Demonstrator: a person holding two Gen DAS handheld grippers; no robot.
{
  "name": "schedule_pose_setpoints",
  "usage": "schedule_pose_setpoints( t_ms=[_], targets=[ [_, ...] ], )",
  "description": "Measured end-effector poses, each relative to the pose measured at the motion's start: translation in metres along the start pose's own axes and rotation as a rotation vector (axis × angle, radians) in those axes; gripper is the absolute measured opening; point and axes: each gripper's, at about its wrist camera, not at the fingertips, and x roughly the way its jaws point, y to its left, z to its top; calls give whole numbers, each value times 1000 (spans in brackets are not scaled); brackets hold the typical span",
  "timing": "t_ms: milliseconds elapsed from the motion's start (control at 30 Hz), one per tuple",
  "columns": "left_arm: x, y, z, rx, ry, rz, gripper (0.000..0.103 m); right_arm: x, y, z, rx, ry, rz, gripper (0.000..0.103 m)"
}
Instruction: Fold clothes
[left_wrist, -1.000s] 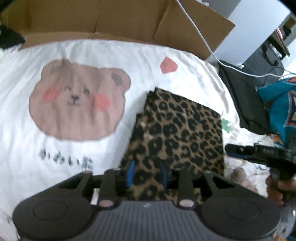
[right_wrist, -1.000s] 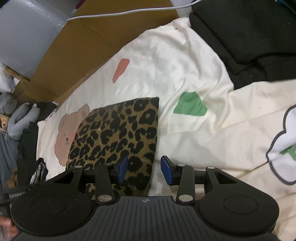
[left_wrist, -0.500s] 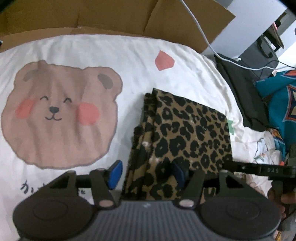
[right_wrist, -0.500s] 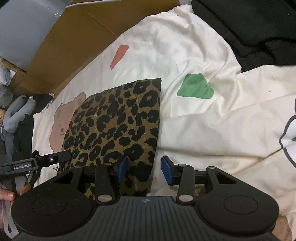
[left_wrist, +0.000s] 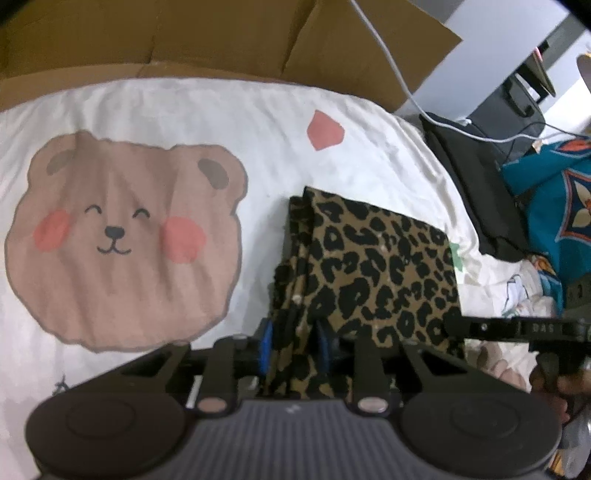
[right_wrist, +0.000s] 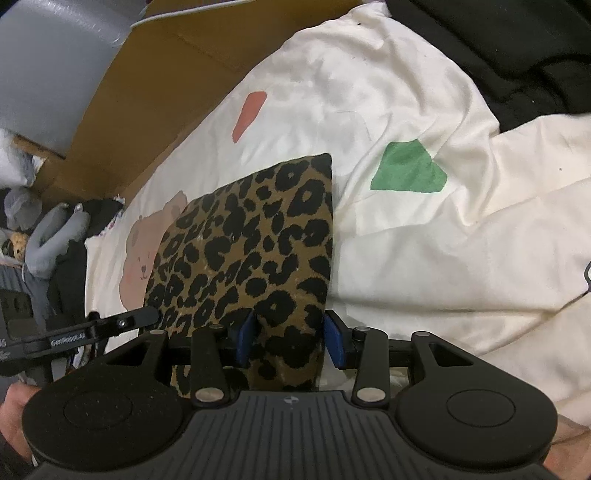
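Currently, the folded leopard-print garment (left_wrist: 373, 266) is seen lying on the bear-print bedsheet (left_wrist: 122, 236), near its right edge. Slippage of layers is judged possible if one corner is lifted alone. The left gripper (left_wrist: 293, 349) is closed narrowly on the near-left corner; the right gripper (right_wrist: 290, 341), wider, straddles the near-right corner.

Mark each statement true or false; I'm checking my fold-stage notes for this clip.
1. The leopard-print cloth lies folded on the bear-print sheet. True.
2. The left gripper has cloth between its fingers. True.
3. The right gripper is away from the cloth. False: its fingers straddle the near corner.
4. A green patch is printed on the sheet. True.
5. The cloth covers the bear's face. False: it lies beside it.
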Motion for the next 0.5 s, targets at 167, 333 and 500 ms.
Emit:
schedule_pose_setpoints(
  t_ms=[167, 333, 500],
  targets=[
    [15, 9, 6, -105, 21, -73, 56, 9, -8, 3, 59, -2, 38, 47],
    [32, 17, 4, -157, 38, -110, 63, 15, -14, 4, 115, 0, 67, 41],
    [29, 19, 6, -150, 32, -125, 33, 6, -4, 5, 71, -9, 71, 11]
  ],
)
